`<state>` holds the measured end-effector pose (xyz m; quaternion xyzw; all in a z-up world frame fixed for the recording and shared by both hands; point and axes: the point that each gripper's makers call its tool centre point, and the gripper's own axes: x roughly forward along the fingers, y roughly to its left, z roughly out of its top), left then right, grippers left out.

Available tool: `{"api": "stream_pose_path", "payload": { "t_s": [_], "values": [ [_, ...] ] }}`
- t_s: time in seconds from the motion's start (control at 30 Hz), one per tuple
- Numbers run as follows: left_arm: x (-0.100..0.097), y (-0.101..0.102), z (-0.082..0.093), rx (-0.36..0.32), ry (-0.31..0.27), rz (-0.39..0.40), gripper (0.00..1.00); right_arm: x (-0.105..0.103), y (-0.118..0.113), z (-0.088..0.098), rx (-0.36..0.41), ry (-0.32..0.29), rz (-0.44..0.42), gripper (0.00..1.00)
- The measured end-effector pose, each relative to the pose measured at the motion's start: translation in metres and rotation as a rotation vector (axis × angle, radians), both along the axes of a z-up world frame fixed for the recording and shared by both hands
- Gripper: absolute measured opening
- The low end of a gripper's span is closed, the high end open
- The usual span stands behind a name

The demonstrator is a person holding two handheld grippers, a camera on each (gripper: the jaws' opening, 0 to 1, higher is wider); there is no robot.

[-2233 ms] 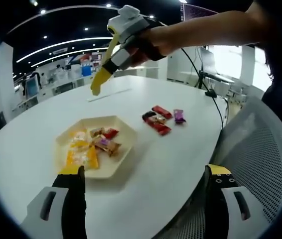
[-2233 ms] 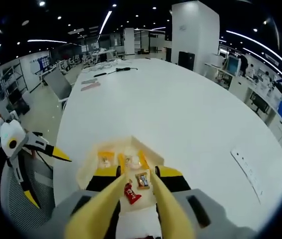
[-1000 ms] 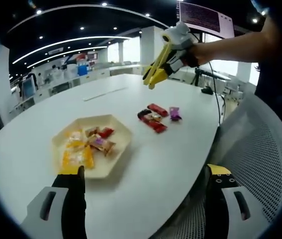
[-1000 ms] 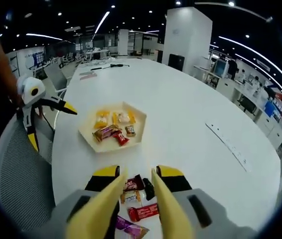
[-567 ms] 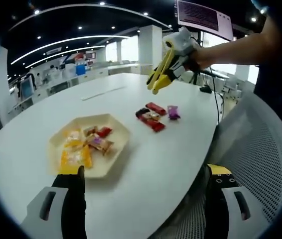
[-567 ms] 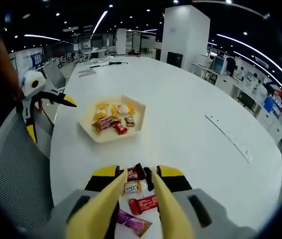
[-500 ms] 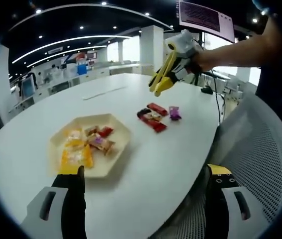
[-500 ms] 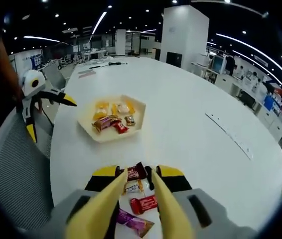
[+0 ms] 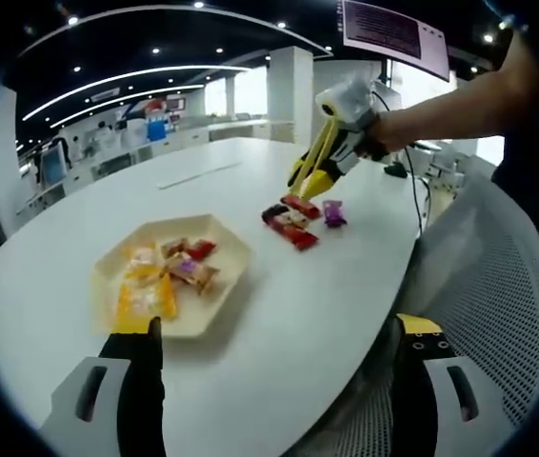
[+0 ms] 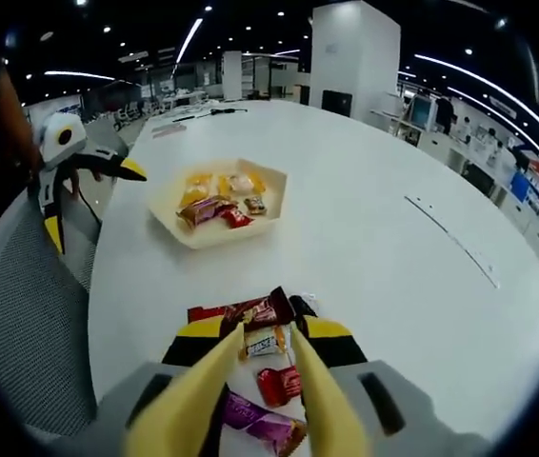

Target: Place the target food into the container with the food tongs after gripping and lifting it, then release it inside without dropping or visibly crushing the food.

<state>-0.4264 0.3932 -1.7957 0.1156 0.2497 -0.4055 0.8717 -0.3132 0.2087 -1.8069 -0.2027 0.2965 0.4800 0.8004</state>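
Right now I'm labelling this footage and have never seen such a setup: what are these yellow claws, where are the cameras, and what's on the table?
A person holds a two-jaw gripper in each hand, and a fisheye camera rides on each. The left gripper view looks over its own open black jaws at the white table. The right gripper, fitted with yellow tongs, reaches down over a cluster of wrapped snacks. The right gripper view looks along those tongs, which are slightly parted above the snacks and hold nothing yet. A cream hexagonal tray already contains several wrapped snacks. The left gripper appears there beside a mesh chair.
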Motion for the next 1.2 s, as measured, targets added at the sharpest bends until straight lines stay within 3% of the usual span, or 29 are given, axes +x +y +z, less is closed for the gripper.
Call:
{"api": "stream_pose_path", "payload": {
  "t_s": [0.43,0.5,0.63,0.87,1.2],
  "values": [
    [-0.003,-0.003,-0.002,0.01,0.01,-0.022,0.96,0.0,0.002,-0.027,-0.085,0.027,0.033,0.29],
    [-0.003,-0.002,-0.003,0.009,0.01,-0.022,0.96,0.001,0.004,-0.027,-0.059,0.044,0.017,0.29],
    [-0.003,-0.003,-0.002,0.007,0.014,-0.023,0.96,-0.002,0.004,-0.03,-0.078,0.045,0.011,0.26],
    [-0.003,-0.002,-0.002,0.002,0.018,-0.013,0.96,0.002,0.003,-0.028,-0.054,0.083,-0.059,0.22],
    [-0.001,-0.002,-0.001,-0.004,0.013,-0.007,0.97,0.004,-0.006,-0.011,-0.022,0.076,-0.093,0.21]
  ]
}}
